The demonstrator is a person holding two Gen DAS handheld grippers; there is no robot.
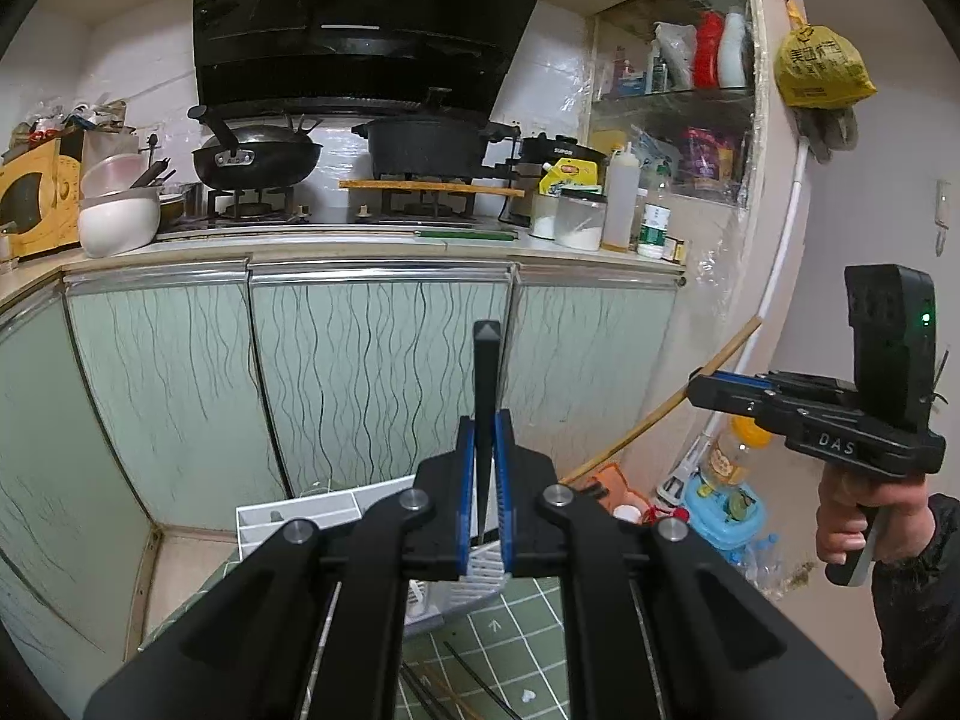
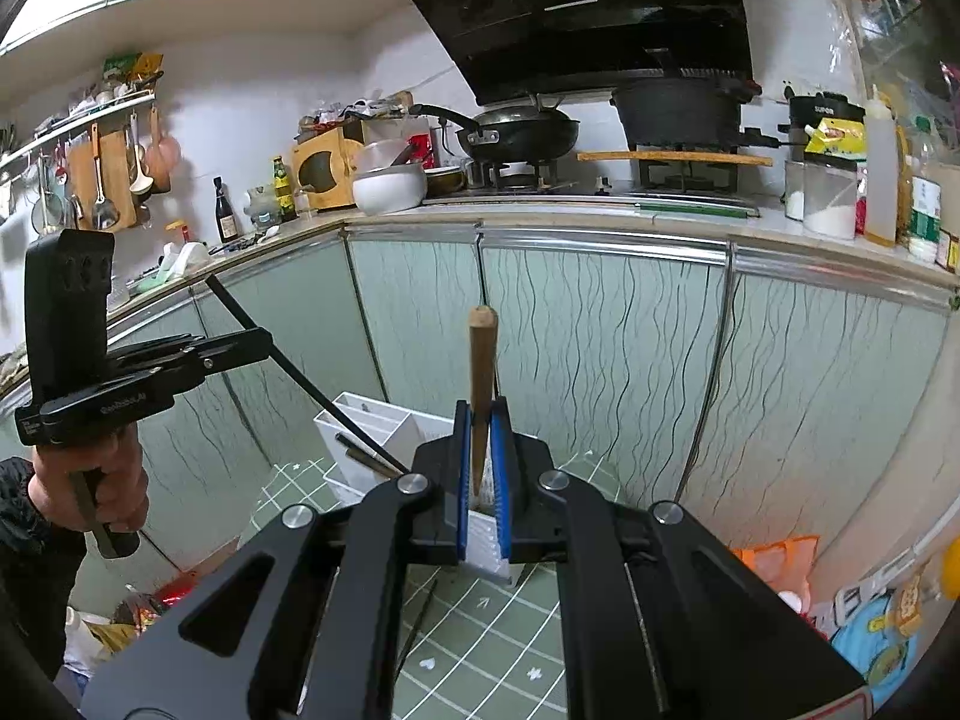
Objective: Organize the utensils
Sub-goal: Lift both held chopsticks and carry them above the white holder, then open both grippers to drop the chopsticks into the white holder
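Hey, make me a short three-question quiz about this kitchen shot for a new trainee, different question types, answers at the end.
1. True or false: the left tongs grip a black chopstick.
2. What do the right tongs hold?
A. a wooden chopstick
B. a metal spoon
C. nothing
3. Fill in: the white organizer stands on the green ____ mat.

Key: 1 true; 2 A; 3 grid

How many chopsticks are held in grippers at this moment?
2: a black chopstick in the left gripper, a wooden chopstick in the right gripper. More lie below, partly hidden.
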